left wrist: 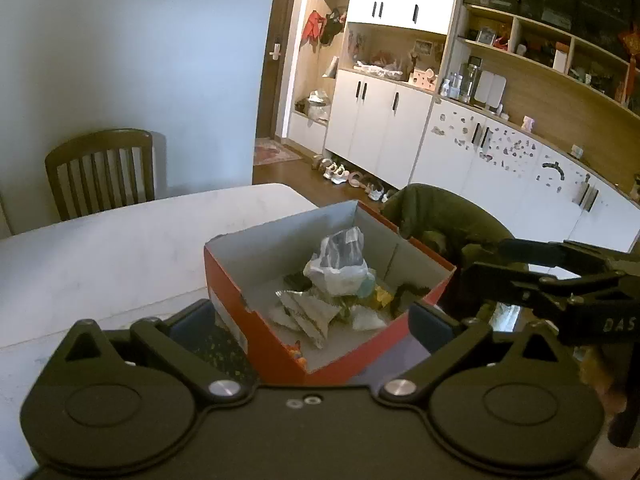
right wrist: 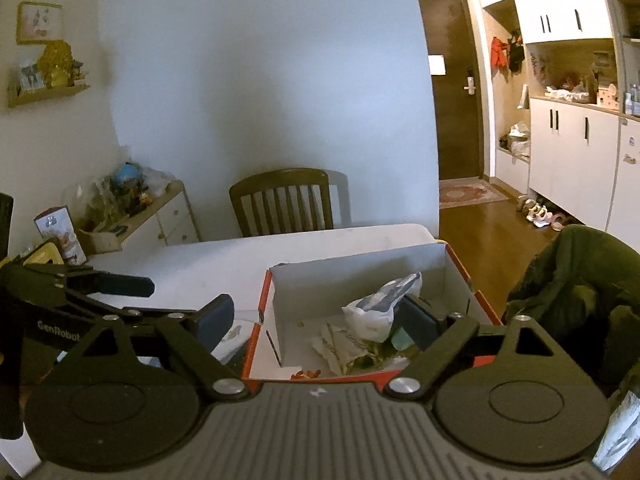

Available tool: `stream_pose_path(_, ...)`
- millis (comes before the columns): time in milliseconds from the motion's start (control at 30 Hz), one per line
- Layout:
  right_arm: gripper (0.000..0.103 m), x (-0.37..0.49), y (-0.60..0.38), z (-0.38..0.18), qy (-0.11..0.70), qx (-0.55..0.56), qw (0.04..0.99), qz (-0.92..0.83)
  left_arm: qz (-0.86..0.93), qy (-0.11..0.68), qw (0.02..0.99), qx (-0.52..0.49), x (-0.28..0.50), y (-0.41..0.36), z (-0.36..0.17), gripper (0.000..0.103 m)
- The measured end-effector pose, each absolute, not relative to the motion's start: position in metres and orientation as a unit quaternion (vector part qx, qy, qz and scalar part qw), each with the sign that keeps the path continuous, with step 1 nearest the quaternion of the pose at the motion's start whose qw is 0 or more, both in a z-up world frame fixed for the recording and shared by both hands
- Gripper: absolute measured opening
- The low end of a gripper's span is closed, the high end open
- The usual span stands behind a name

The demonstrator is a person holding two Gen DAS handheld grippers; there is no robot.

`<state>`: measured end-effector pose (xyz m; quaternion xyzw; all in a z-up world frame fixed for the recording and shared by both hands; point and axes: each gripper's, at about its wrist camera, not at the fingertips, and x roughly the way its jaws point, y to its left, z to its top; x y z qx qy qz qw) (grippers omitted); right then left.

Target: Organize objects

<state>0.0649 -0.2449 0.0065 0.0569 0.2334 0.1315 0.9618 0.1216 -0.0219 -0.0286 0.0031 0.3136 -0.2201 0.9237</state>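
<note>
Where both grippers (left wrist: 316,320) (right wrist: 320,316) gape wide: red box (left wrist: 256,320) on white table (left wrist: 100,248), wooden chair (left wrist: 100,172) behind.

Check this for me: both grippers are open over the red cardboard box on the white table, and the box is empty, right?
Not quite. The red cardboard box is not empty: the left wrist view shows a crumpled plastic bag and foil wrappers in it. The left gripper and right gripper are open, and the box sits on the white table.

Box (left wrist: 256,332) near corner behind left hand-held gripper (left wrist: 316,320)
</note>
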Motion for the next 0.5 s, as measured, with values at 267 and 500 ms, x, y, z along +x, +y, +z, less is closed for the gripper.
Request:
stream_pose_path(267, 0.097, 0.053, -0.237, 0.008, 0.23, 0.069, 0.964, 0.116, -0.232, 0.31, 0.922, 0.005, 0.114, -0.018, -0.029, 0.103)
stream_pose_path(500, 0.099, 0.047, -0.233, 0.008, 0.233, 0.069, 0.964, 0.104, -0.215, 0.306, 0.927, 0.006, 0.113, -0.013, -0.028, 0.103)
